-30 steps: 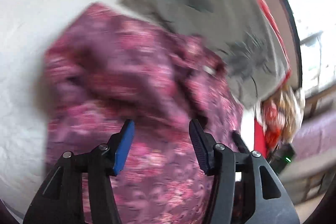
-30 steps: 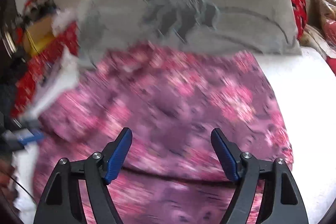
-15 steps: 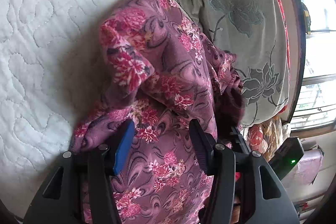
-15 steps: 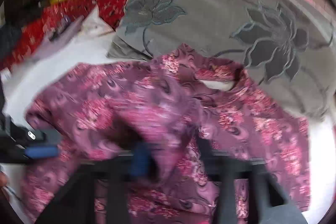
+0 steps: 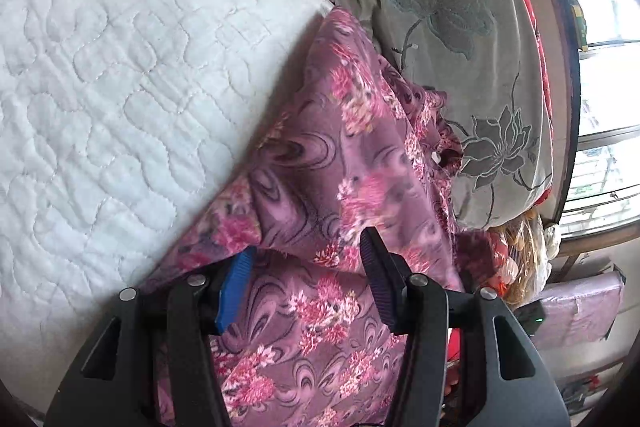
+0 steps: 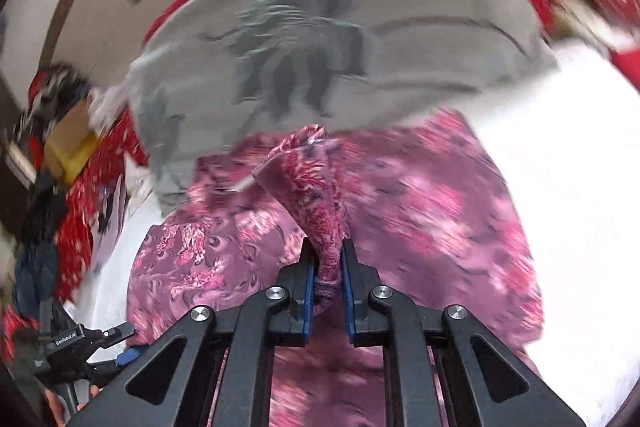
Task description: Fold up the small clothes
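A purple garment with pink flowers (image 5: 360,155) lies on a white quilted bed (image 5: 120,67), its far edge against a grey flowered pillow (image 5: 452,27). My left gripper (image 5: 306,271) hovers low over the near part of the garment. Its jaws stand apart, cloth lies under and between them, and the pads do not press on it. In the right wrist view my right gripper (image 6: 326,255) is shut on a bunched fold of the garment (image 6: 440,207), which stands up as a cone from the pads. The left gripper (image 6: 126,343) shows at the bottom left there.
The grey pillow (image 6: 340,27) lies across the far side of the bed, with red flowered cloth (image 6: 88,195) and a yellow-brown box (image 6: 68,147) to its left. A window (image 5: 600,107) and cluttered bags are to the right of the bed. Bare quilt (image 6: 560,147) lies beside the garment.
My right gripper went from wide open to shut on a fold of the garment and raised it. The cloth drew away from the quilt in the left wrist view. The left jaws kept their width.
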Demonstrator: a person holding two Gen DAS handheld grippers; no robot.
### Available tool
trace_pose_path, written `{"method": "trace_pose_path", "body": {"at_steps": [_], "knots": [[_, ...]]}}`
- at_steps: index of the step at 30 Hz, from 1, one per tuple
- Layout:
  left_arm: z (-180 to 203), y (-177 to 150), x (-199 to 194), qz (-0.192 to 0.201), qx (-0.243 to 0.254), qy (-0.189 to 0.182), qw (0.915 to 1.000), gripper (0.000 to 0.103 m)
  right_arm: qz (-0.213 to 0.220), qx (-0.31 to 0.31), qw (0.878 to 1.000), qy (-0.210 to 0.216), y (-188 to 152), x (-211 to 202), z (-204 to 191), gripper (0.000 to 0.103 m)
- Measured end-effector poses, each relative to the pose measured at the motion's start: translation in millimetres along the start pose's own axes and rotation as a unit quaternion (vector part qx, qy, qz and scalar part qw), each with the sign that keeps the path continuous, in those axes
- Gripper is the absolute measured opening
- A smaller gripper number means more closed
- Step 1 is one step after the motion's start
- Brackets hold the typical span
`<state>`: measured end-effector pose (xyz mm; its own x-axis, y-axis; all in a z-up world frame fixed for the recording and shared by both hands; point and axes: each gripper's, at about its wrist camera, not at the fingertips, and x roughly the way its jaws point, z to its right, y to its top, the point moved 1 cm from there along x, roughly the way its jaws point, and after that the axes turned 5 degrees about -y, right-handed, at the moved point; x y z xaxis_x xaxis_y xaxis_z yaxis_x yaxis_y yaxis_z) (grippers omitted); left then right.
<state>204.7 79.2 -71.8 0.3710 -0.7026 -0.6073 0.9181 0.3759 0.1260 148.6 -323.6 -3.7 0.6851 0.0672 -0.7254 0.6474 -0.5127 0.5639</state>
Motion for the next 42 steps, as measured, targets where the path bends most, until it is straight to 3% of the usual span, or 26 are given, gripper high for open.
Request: {"method": "trace_pose_path", "body": {"at_steps": [4, 5, 8, 9, 10, 11, 12, 13, 17, 19, 21, 22, 25, 27, 28, 31, 33, 35, 38, 42], "knots": [[3, -9, -8, -0.006, -0.005, -0.004, 1.0000, 0.053, -0.017, 0.079, 0.997, 0.006, -8, -3, 44, 0.019], [5, -11, -8, -0.009, -0.006, -0.010, 0.9999, 0.053, -0.014, 0.097, 0.995, 0.014, -8, -5, 50, 0.025], [12, -10, 0, -0.016, -0.006, -0.012, 0.9998, 0.053, -0.004, 0.126, 0.992, 0.023, -3, -2, 54, 0.064], [15, -8, 3, -0.016, -0.007, -0.007, 0.9998, 0.053, -0.007, 0.130, 0.991, 0.026, 0, 3, 52, 0.066], [17, -6, 6, -0.016, -0.010, -0.001, 0.9998, 0.053, -0.013, 0.131, 0.991, 0.024, 2, 9, 51, 0.065], [20, -3, 8, -0.015, -0.010, 0.001, 0.9998, 0.053, -0.020, 0.128, 0.991, 0.022, 6, 15, 48, 0.046], [21, -1, 7, -0.012, -0.009, 0.003, 0.9999, 0.052, -0.022, 0.119, 0.992, 0.034, 10, 18, 44, 0.004], [23, 2, 7, -0.009, -0.003, 0.006, 0.9999, 0.052, -0.024, 0.110, 0.993, 0.044, 14, 17, 41, 0.006], [17, 8, 13, -0.012, 0.004, 0.042, 0.9990, 0.049, 0.059, 0.088, 0.993, 0.058, 30, -15, 42, 0.005], [11, 7, 15, -0.016, -0.003, 0.045, 0.9988, 0.036, 0.029, 0.087, 0.996, 0.020, 31, -2, 54, 0.006], [11, 3, 10, -0.024, 0.007, 0.043, 0.9988, 0.035, -0.051, 0.085, 0.994, -0.047, 25, 22, 71, 0.008], [11, -1, 5, -0.030, 0.012, 0.043, 0.9985, 0.035, -0.058, 0.088, 0.993, -0.050, 21, 22, 78, 0.008], [26, -13, -6, -0.037, 0.045, 0.031, 0.9978, 0.035, 0.014, 0.095, 0.994, -0.048, 21, -20, 84, 0.016], [44, -18, -5, -0.034, 0.080, 0.034, 0.9956, 0.039, 0.050, 0.072, 0.996, 0.000, 22, -41, 76, 0.015], [53, -20, -1, -0.029, 0.101, 0.043, 0.9935, 0.046, 0.055, 0.055, 0.997, 0.005, 22, -45, 70, 0.015], [67, -18, 29, -0.032, 0.141, 0.099, 0.9845, 0.054, 0.010, 0.003, 1.000, 0.003, 12, -26, 55, 0.016], [63, -16, 51, -0.052, 0.150, 0.134, 0.9781, 0.053, -0.082, -0.022, 0.996, -0.035, -7, 10, 55, 0.019], [71, -21, 52, -0.049, 0.181, 0.150, 0.9707, 0.055, -0.055, -0.045, 0.997, -0.033, -15, 1, 53, 0.018], [70, -35, 46, -0.068, 0.193, 0.153, 0.9668, 0.059, -0.090, -0.055, 0.994, -0.035, -23, -12, 49, 0.019], [63, -59, 28, -0.074, 0.204, 0.153, 0.9642, 0.059, -0.131, -0.113, 0.984, -0.051, -56, -29, 44, 0.023]]}}
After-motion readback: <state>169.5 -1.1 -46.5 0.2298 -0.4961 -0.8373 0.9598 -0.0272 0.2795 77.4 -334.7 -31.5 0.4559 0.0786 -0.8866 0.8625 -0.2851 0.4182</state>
